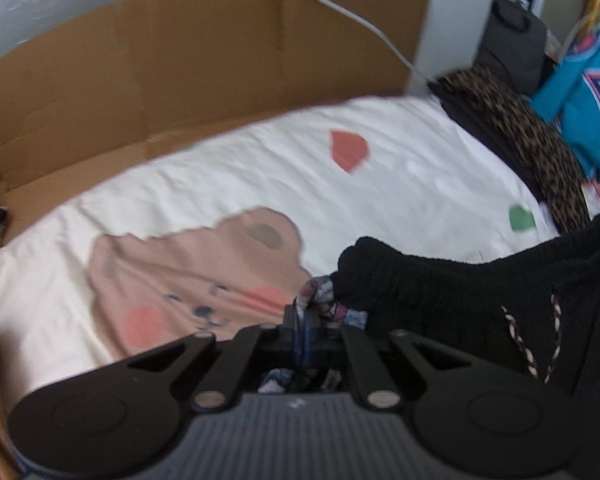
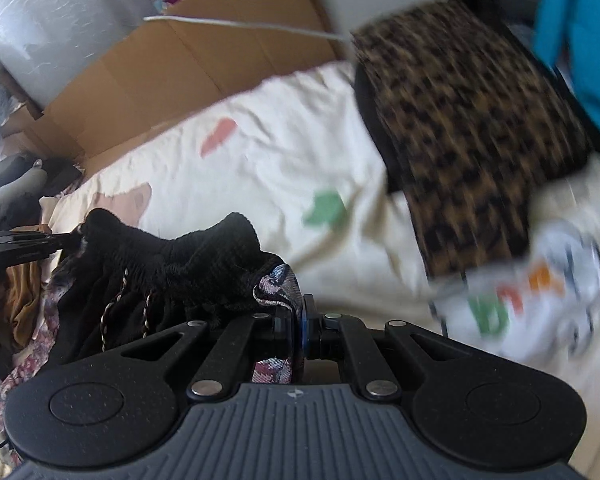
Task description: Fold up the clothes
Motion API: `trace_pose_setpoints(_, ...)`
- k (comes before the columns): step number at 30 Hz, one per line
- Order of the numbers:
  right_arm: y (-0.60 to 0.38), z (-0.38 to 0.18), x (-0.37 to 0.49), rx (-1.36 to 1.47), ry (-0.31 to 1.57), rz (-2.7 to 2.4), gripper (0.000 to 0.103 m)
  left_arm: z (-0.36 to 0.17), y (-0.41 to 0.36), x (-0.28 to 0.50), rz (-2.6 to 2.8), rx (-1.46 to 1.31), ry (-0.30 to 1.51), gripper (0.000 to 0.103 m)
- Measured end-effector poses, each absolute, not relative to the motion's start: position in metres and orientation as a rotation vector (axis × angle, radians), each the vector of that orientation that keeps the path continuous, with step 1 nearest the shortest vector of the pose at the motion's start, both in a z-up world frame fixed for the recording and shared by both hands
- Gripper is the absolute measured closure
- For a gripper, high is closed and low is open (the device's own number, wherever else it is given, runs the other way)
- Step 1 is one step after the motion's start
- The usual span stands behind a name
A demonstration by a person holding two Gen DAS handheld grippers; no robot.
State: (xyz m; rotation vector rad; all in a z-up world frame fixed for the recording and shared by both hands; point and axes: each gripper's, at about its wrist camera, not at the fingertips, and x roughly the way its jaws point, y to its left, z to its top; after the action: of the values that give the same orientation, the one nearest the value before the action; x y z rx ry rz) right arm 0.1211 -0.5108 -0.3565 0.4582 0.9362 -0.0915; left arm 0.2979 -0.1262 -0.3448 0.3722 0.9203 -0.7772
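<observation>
Clearly, in the left wrist view the left claw (image 1: 306, 332) is clamped on the garment (image 1: 460, 304), low centre, above a bed (image 1: 220, 184) beside cardboard (image 1: 180, 60). In the right wrist view the right claw (image 2: 302, 330) pinches the garment's patterned edge, bottom centre; a leopard-print cloth (image 2: 472, 128) lies upper right.

Ribbed black knit waistband (image 1: 460, 280), matt cream cotton-looking sheet (image 1: 260, 168), plain brown corrugated cardboard (image 1: 180, 52).
</observation>
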Motion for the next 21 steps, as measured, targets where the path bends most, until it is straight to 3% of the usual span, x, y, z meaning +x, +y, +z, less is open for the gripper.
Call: trace_pose_setpoints(21,-0.478,-0.343,0.302,0.409,0.946,-0.124,0.101,-0.314,-0.079,0.371,-0.519,0.217,0.949,0.1)
